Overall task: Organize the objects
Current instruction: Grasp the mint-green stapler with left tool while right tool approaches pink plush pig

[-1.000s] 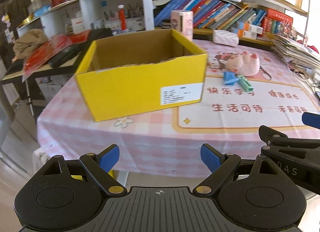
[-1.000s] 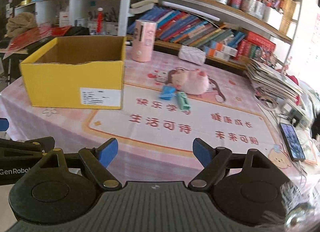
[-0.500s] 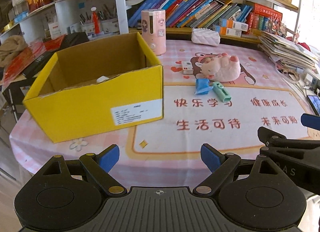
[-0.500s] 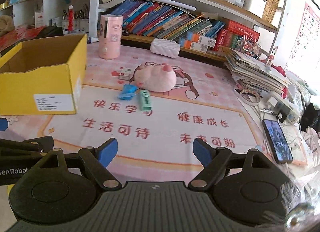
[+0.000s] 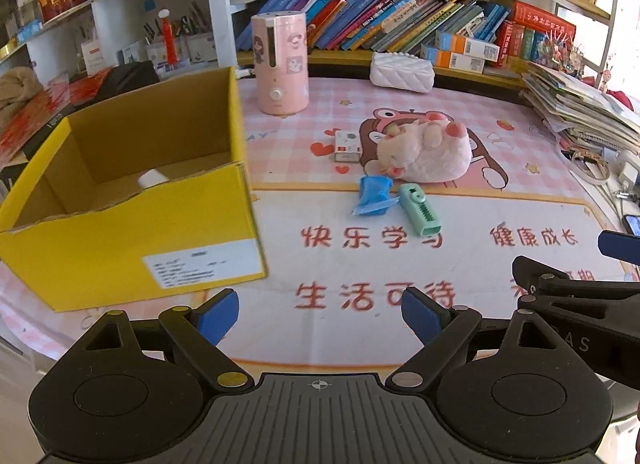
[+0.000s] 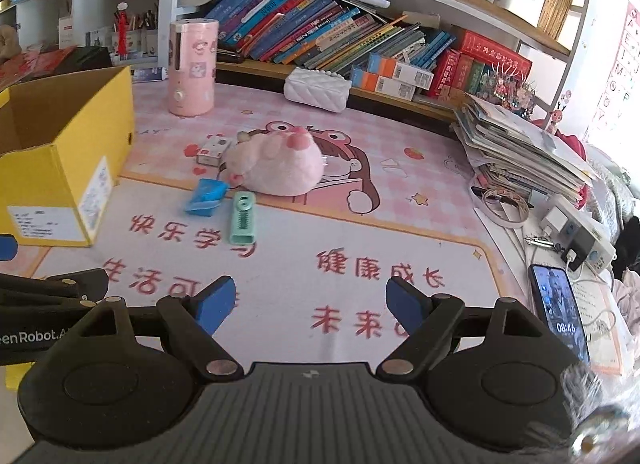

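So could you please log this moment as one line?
left gripper: open, empty | right gripper: open, empty | box: left | plush, clip: on mat

Lots of colorful books (image 6: 320, 30) lean on the shelf (image 6: 400, 96). A tall pink humidifier (image 5: 280, 62) stands on the tabletop (image 6: 420, 232). A phone (image 6: 559, 316) lies near a messy paper stack (image 6: 520, 148).

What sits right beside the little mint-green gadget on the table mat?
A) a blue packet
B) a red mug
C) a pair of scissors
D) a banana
A: the blue packet lies right next to the mint-green gadget, just in front of the pink plush toy.
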The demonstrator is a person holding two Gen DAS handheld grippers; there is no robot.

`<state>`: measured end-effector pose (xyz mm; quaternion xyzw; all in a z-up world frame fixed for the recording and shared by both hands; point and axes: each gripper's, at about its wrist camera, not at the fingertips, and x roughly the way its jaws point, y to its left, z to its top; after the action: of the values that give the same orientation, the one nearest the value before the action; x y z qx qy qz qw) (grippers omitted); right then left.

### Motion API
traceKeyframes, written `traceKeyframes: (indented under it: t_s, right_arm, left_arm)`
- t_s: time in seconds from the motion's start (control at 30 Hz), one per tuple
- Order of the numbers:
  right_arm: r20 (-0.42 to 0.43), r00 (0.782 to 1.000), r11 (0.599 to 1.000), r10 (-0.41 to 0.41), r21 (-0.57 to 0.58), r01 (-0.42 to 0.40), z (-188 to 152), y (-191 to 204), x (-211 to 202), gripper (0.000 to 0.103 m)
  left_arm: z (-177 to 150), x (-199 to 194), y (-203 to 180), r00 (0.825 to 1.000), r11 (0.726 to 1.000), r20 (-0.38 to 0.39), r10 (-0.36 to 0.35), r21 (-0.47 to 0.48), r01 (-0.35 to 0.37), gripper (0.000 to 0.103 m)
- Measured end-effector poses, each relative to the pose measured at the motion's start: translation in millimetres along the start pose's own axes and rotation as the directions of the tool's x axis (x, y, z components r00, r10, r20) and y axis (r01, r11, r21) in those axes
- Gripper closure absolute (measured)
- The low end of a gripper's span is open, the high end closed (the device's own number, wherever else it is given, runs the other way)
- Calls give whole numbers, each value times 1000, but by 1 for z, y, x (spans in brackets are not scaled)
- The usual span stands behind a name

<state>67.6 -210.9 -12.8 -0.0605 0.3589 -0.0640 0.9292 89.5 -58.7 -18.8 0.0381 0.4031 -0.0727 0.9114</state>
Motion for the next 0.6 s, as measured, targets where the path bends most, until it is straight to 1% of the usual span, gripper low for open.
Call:
traceKeyframes:
  t_s: [0.17,0.33,0.43,0.5,0.6]
  right_arm:
    - [0,1000,1000,22,3,-22,7,-16,12,22]
    - [4,998,997,68,21,-68,15,-31,21,24]
    - [2,994,994,106,30,-106,19,-37,27,28]
    - [5,992,991,128,30,-128,22,-39,31,34]
    - [9,987,986,159,43,-160,28,-45,39,40]
  left_arm:
    - [10,6,-14,1000,1000,6,4,-13,-4,13]
    - [17,10,-23,1000,1000,13,-2,-26,3,13]
    - [21,13,-27,1000,999,13,-3,-33,4,15]
    - [23,15,-30,1000,999,15,-7,-35,7,16]
    - [26,20,-35,1000,999,7,-14,-33,14,27]
